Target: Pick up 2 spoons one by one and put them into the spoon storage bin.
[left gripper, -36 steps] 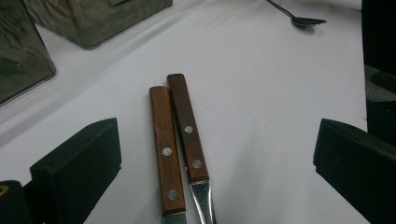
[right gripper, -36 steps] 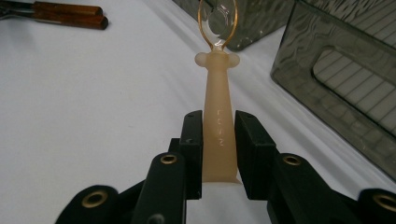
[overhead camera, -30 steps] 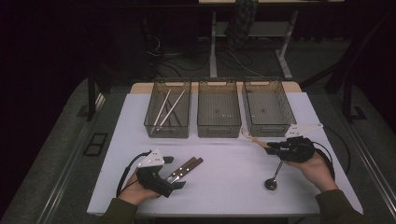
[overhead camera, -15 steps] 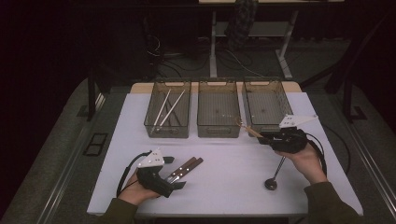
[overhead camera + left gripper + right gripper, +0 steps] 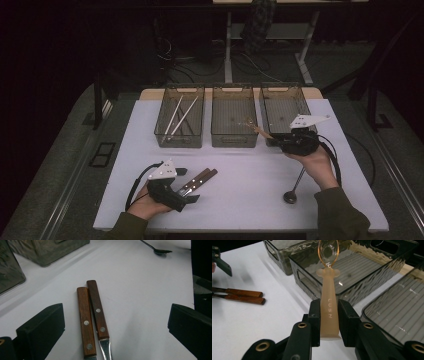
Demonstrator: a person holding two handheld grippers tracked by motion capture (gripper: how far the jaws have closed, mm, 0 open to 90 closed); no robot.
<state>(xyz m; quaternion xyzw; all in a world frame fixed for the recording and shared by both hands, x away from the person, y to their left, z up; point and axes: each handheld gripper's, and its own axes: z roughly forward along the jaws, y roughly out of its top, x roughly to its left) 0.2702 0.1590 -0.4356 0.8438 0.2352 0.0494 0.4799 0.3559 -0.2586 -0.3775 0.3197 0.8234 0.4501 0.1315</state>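
The work in hand looks like sorting cutlery into three smoked-plastic bins at the far edge of the desk [image 5: 240, 175].

The right gripper [image 5: 287, 142] is clamped on the handle of a translucent amber plastic spoon [image 5: 328, 302]. In the right gripper view its jaws press the flat handle from both sides near the butt end, which leaves the bowl free ahead of the jaws. In the high view the spoon sits at about 2 o'clock from the desk's middle, raised off the surface; its long axis runs from the gripper toward 10 o'clock, and the bowl end reaches the near right corner of the middle bin [image 5: 234, 116]. That line suggests the spoon is meant for this bin, though it could be the right bin [image 5: 283, 107], which lies directly behind the gripper. The left bin [image 5: 180, 121] already holds two pale, thin sticks [image 5: 180, 114], probably chopsticks.

The left gripper [image 5: 186, 192] rests at 7 o'clock with its jaws spread wide, straddling the blade end of two wooden-handled knives [image 5: 91, 318]. These lie side by side and touching, handles pointing toward 2 o'clock, so a single closing could take both.

A metal spoon [image 5: 294, 188] lies at 4 o'clock, its bowl toward the near edge.
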